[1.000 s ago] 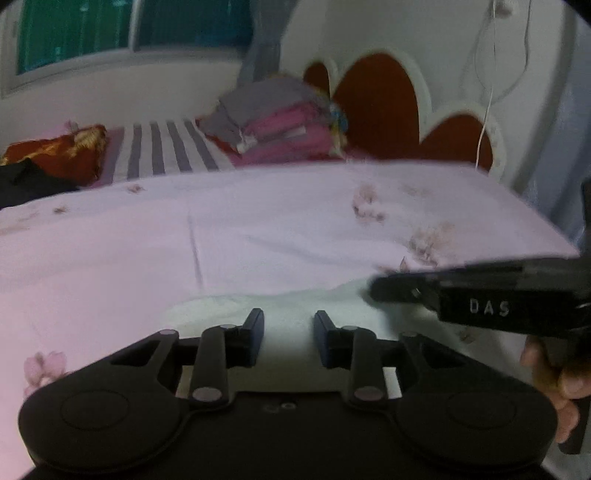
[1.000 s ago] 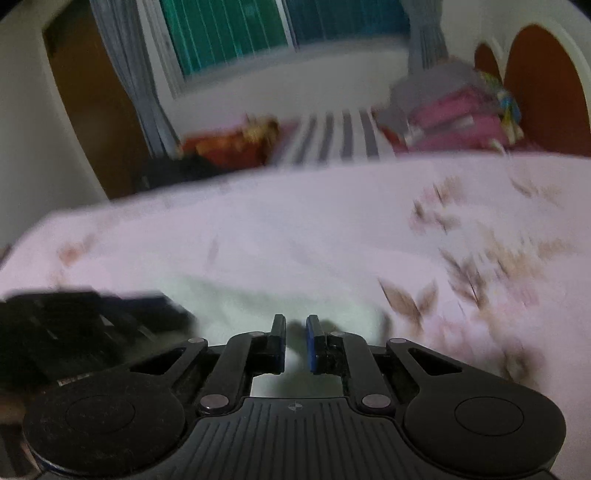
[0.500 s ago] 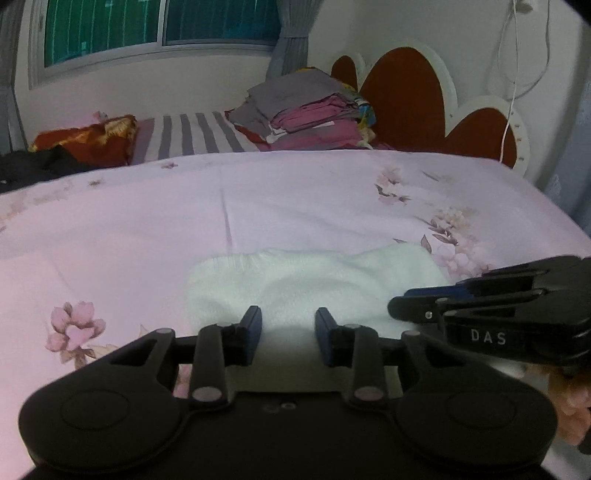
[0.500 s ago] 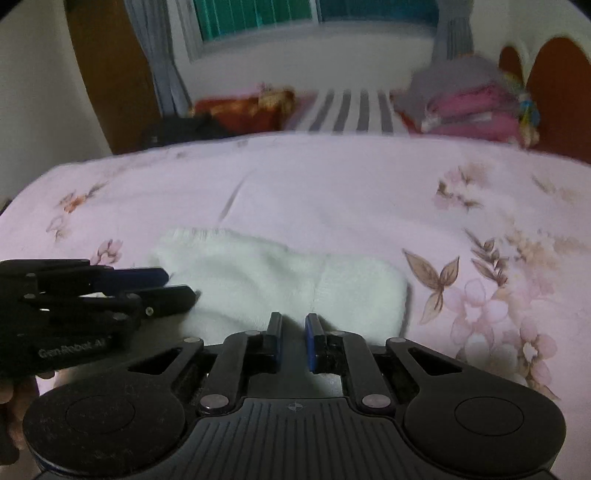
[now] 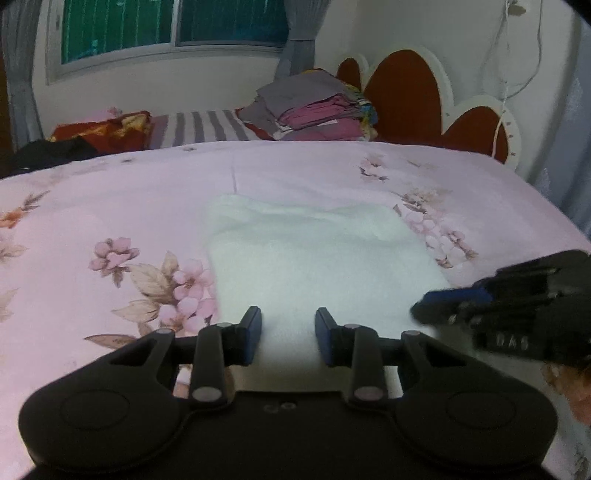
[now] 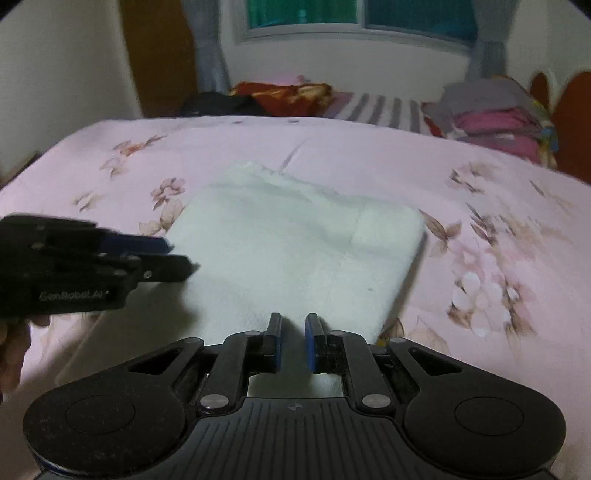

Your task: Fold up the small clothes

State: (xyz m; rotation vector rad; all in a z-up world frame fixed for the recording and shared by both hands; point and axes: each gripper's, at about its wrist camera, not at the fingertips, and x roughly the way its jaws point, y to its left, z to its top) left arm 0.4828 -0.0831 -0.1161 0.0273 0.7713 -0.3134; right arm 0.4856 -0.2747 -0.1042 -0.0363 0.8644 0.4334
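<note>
a white cloth lies flat on a bed covered with a pink sheet printed with flowers. the cloth looks folded into a rough rectangle, with a softer, wrinkled edge on its far side.

in the left wrist view, the left tool sits low over the near edge of the cloth. its 2 fingers are spread apart with a wide gap, and white cloth shows between them; nothing is pinched. the right tool comes in from the right side, its tips at the cloth's near right corner. its picture is blurred.

in the right wrist view, the right tool is also over the near edge of the cloth. its fingers stand apart with a narrow gap and hold nothing. the left tool reaches in from the left, its tips at the left edge of the cloth.

at the far end of the bed sits a stack of folded clothes in grey and pink. beside it is a striped pillow, then a red patterned pillow. a red and white headboard stands on the right, and a window is in the far wall.
</note>
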